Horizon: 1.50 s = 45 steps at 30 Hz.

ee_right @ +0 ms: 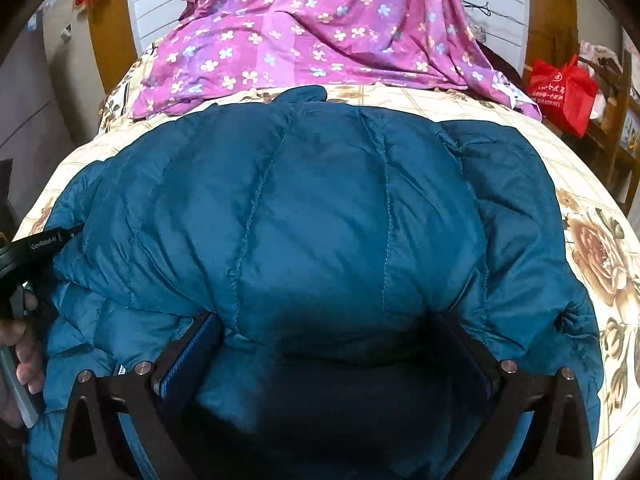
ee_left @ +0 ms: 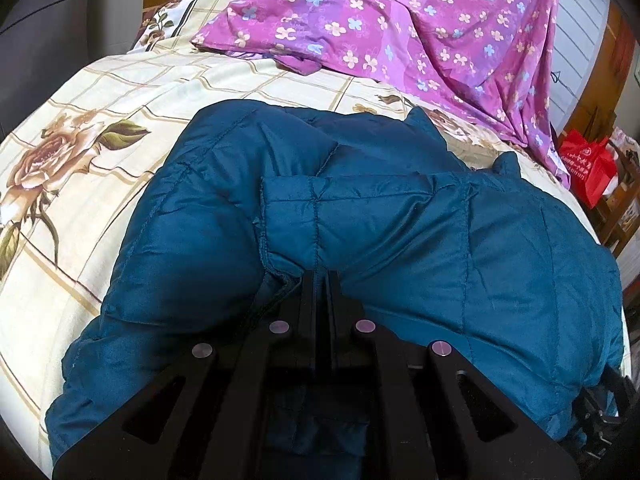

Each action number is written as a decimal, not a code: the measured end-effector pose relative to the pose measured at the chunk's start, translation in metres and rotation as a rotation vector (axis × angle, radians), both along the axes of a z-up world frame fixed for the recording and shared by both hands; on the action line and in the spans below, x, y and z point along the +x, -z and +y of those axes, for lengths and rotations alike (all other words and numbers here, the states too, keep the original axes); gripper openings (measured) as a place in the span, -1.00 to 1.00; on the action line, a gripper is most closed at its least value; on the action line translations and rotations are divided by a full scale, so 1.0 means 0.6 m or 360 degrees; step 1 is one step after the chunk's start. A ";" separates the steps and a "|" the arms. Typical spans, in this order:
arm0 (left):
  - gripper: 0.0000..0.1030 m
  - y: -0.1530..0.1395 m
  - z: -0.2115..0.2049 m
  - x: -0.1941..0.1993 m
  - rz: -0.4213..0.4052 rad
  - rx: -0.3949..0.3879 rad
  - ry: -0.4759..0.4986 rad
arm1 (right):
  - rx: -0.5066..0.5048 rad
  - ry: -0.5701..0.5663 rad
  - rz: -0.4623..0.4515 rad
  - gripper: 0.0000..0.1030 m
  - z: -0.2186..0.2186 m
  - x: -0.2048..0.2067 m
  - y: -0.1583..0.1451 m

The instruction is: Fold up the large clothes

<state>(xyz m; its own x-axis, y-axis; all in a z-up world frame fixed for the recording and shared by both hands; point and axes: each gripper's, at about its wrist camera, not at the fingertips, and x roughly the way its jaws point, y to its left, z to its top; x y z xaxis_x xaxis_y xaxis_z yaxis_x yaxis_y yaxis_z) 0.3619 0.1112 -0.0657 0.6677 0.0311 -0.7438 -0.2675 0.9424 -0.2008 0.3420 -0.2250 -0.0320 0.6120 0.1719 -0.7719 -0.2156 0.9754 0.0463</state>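
Note:
A padded teal jacket (ee_left: 400, 220) lies spread on the flower-print bedspread (ee_left: 100, 120). My left gripper (ee_left: 321, 280) is shut, its tips pinching a stitched edge of the jacket near the bed's front. In the right wrist view the jacket (ee_right: 320, 200) fills the middle. My right gripper (ee_right: 336, 340) stands wide open low over it, and a puffy fold of the jacket bulges up between its fingers (ee_right: 200, 344) without being squeezed. The left gripper (ee_right: 40, 240) shows at the left edge of that view, held by a hand (ee_right: 24, 344).
A purple floral sheet (ee_left: 400, 20) is heaped at the far end of the bed, also visible as purple floral sheet (ee_right: 312, 32). A red bag (ee_right: 560, 92) sits on wooden furniture to the right. The headboard (ee_right: 500, 0) has white slats.

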 end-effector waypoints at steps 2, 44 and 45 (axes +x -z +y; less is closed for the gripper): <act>-0.92 -0.003 -0.006 0.000 0.0004 0.0044 -0.0001 | -0.0019 0.0009 -0.0005 1.00 0.000 -0.003 0.002; 0.45 -0.099 0.045 -0.230 0.0108 -0.0193 0.0149 | 0.0064 -0.0074 -0.0233 1.00 -0.037 -0.206 -0.087; 0.45 -0.095 0.037 -0.253 0.0117 -0.0190 0.0169 | 0.0038 -0.0075 -0.0228 1.00 -0.043 -0.223 -0.085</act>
